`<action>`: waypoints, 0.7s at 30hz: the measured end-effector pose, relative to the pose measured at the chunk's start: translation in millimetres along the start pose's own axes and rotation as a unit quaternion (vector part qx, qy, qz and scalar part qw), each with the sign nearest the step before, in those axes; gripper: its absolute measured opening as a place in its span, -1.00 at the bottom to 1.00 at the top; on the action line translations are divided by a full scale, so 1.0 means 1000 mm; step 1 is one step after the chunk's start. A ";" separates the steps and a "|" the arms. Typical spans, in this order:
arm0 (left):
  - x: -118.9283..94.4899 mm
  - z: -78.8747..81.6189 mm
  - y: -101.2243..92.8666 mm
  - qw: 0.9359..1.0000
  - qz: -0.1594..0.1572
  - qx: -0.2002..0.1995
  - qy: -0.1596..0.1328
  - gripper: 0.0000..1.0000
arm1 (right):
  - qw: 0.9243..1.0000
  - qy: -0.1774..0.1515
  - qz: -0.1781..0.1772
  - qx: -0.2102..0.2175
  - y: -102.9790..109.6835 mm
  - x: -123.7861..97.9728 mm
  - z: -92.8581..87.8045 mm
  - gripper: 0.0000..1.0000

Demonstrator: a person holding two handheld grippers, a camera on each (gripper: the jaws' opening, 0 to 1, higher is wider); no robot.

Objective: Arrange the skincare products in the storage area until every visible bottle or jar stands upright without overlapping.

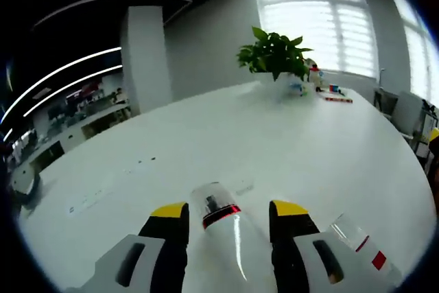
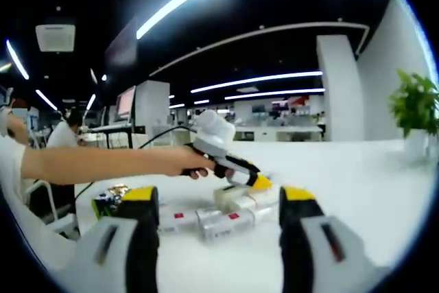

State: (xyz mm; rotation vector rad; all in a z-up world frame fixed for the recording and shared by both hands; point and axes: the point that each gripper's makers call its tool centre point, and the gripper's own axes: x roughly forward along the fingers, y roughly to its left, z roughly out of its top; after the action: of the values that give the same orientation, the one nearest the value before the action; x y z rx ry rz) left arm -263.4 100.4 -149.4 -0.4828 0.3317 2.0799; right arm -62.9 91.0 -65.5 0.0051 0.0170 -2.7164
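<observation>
A white bottle (image 1: 221,221) with a clear cap and a red band lies lengthwise between my left gripper's (image 1: 230,212) yellow-tipped jaws, which press in on its sides. A second white bottle (image 1: 360,241) with red labels lies on the table just right of the right jaw. In the right gripper view my left gripper (image 2: 254,178), held by a person's hand, reaches down onto a pile of white skincare products (image 2: 223,223) with red labels, all lying flat. My right gripper (image 2: 219,197) hovers open in front of that pile with nothing between its jaws.
The large white table (image 1: 226,142) stretches ahead. A potted plant (image 1: 274,53) stands at its far end with small bottles (image 1: 315,77) and a red-and-white box (image 1: 336,97) beside it. A small colourful packet (image 2: 110,200) lies left of the pile. The person's forearm (image 2: 103,162) crosses from the left.
</observation>
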 end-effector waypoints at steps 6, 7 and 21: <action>-0.001 -0.006 0.000 0.999 -0.008 -0.032 -0.002 -0.26 | 1.000 -0.001 0.001 0.001 -0.001 0.001 0.000 0.44; -0.003 -0.007 0.000 0.999 -0.010 -0.034 -0.003 -0.26 | 1.000 0.000 0.001 0.001 -0.001 0.001 -0.001 0.44; -0.015 -0.021 0.008 0.999 -0.044 0.003 0.021 -0.45 | 1.000 0.007 0.009 -0.002 0.003 0.004 -0.004 0.42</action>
State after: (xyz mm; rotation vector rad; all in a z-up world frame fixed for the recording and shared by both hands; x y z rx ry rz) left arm -258.9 76.0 -160.1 -0.5303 0.3352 1.9857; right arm -65.8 86.8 -69.3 0.0241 0.0258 -2.6976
